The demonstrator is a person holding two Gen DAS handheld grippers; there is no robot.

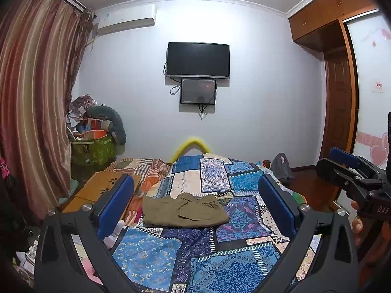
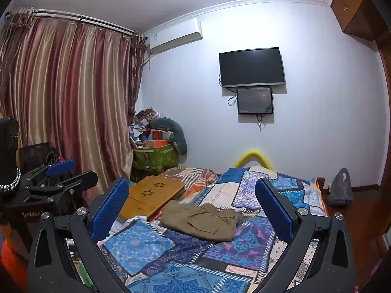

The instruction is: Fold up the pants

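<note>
On the bed (image 1: 244,263) lie folded pants (image 1: 184,211); both tools gape, holding nothing.

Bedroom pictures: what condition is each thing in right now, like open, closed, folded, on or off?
Pants: folded into a compact bundle, lying on the bedspread, not held.
Left gripper: open, empty.
Right gripper: open, empty.
Television: screen dark.
Small screen: dim, content unreadable.
Curtains: drawn shut.
Wooden lap tray: lying flat on bed.
</note>
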